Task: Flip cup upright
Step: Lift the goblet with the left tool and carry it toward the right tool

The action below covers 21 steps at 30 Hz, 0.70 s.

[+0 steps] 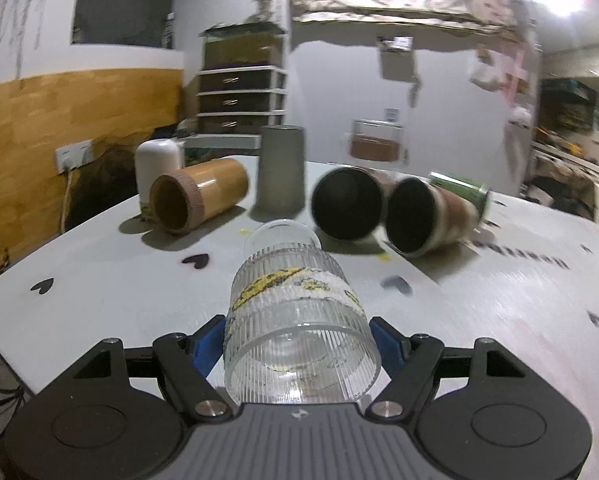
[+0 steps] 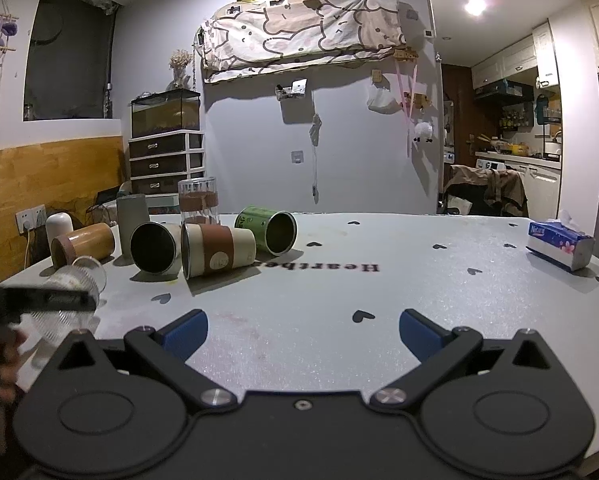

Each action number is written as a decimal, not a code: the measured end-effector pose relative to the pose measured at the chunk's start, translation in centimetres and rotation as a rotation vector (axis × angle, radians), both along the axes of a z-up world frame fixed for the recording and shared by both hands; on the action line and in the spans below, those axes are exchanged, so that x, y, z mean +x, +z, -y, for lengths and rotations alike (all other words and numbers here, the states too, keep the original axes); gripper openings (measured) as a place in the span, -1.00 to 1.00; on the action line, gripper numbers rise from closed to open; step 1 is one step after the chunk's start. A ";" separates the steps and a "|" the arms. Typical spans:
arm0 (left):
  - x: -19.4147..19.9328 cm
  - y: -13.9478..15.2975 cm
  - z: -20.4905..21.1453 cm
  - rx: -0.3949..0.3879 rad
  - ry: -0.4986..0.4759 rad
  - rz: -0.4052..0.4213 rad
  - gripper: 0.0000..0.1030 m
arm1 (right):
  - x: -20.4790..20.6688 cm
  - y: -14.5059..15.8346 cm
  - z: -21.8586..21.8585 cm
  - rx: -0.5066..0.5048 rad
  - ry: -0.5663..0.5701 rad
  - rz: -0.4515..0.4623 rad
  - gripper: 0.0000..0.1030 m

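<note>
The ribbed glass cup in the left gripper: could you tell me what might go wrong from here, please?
1. The ribbed glass cup is smooth glass, held lying tilted between the left gripper's blue pads, so it could slip or rotate as it is turned upright.
2. The black-lined cup and the bamboo cup lie on their sides just ahead; a wide swing might knock them rolling across the table.

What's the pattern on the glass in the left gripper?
Clear ribbed glass cup with a white band carrying yellow markings; best in the left wrist view.
</note>
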<state>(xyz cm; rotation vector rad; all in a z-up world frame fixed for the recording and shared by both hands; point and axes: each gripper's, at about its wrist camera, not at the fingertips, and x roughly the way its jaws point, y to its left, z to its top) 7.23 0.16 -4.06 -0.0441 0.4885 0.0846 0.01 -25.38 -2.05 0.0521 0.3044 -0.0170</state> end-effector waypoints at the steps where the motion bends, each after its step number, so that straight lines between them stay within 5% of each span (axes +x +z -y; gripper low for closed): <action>1: -0.6 0.0 0.2 0.002 -0.017 0.001 0.49 | 0.0 0.0 0.0 0.000 -0.001 0.000 1.00; 9: -3.1 0.1 2.3 -0.014 -0.196 -0.011 0.48 | 0.2 0.2 0.1 0.010 0.014 -0.008 1.00; 21: -6.2 -1.2 9.0 0.036 -0.664 0.048 0.48 | 5.5 1.8 -0.1 0.057 0.116 -0.089 1.00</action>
